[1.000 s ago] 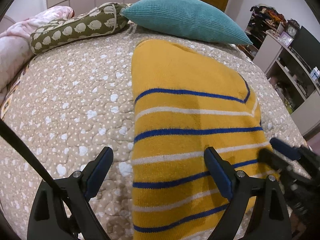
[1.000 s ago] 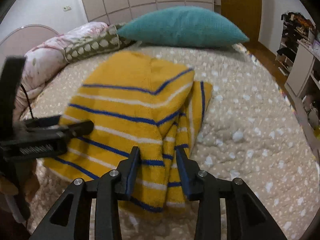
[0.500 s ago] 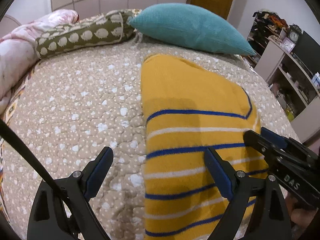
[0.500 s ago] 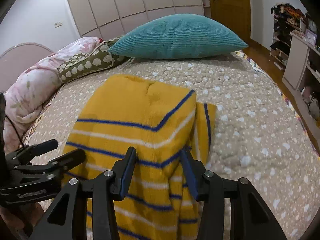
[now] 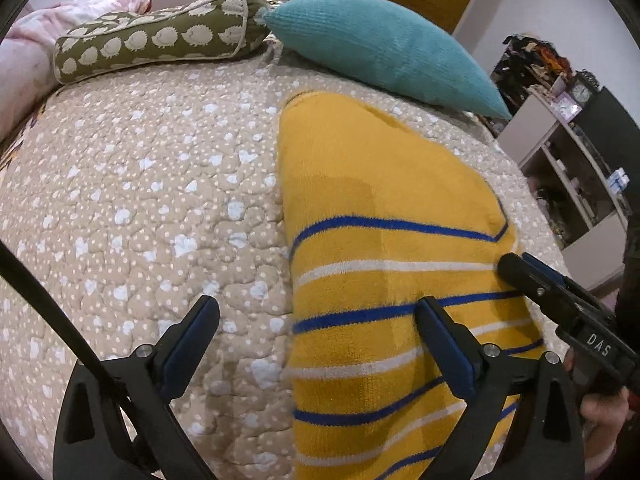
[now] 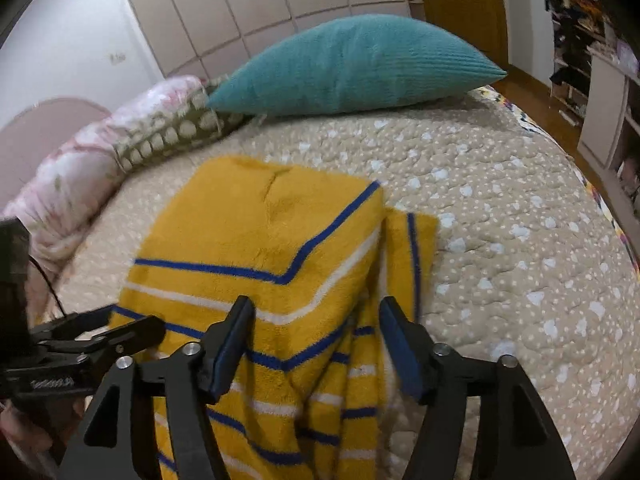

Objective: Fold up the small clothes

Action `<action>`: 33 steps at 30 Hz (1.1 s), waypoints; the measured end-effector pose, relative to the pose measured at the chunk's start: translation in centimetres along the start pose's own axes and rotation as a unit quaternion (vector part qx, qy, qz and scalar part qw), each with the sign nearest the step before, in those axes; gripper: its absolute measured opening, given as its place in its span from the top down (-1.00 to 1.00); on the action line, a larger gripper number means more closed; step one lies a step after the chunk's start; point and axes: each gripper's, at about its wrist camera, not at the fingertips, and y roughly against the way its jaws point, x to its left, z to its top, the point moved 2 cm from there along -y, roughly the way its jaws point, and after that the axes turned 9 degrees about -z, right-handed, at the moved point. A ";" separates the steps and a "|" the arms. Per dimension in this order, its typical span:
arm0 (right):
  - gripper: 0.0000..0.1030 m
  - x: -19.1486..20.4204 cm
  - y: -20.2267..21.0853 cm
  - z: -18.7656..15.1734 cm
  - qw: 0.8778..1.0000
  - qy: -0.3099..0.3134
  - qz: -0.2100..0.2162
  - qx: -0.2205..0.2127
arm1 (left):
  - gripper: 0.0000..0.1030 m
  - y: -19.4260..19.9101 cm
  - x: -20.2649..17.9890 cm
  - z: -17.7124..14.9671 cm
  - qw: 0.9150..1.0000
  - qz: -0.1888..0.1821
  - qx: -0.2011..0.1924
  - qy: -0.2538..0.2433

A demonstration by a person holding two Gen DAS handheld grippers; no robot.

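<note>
We see the bed running off frame on every side. The sweater lies folded on it below the pillow, near hem cut off. Our left tongs gape wide over its edge. Our right tongs, just opening, straddle the bunched sleeve, pads clear.

Sweater btm cut off by frame edge.
</note>
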 end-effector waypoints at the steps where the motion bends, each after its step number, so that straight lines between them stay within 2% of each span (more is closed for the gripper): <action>1: -0.61 -0.4 0.2 0.0 1.000 -0.004 0.000 -0.002 | -0.90 0.1 0.3 0.1 1.000 -0.007 0.000 0.004; 4: -0.66 -1.5 0.0 -0.1 1.000 -0.009 0.008 0.003 | -0.90 -0.3 1.3 0.2 0.999 -0.031 0.008 0.028; 9: -0.75 -1.9 -1.5 -0.4 0.999 -0.019 0.044 0.016 | -0.90 -1.1 1.8 0.1 0.997 -0.057 0.018 0.048; 20: -0.84 -2.4 -3.1 -0.3 0.992 -0.058 0.102 0.037 | -0.92 -3.1 0.2 0.2 0.996 -0.069 0.048 0.027; 25: -0.82 -1.5 -3.3 -0.5 0.995 -0.039 0.091 0.032 | -0.92 -3.5 -0.1 0.4 0.996 -0.071 0.054 0.023; 29: -0.80 -1.1 -2.7 -0.5 0.998 -0.018 0.060 0.027 | -0.92 -3.2 0.1 0.3 0.995 -0.072 0.054 0.029; 31: -0.80 -1.3 -1.2 -0.4 0.999 -0.021 0.044 0.010 | -0.92 -2.8 0.3 0.2 0.996 -0.074 0.050 0.030; 33: -0.77 -1.7 0.7 -0.3 0.998 -0.028 0.048 -0.014 | -0.92 -2.5 0.5 0.3 0.996 -0.074 0.045 0.032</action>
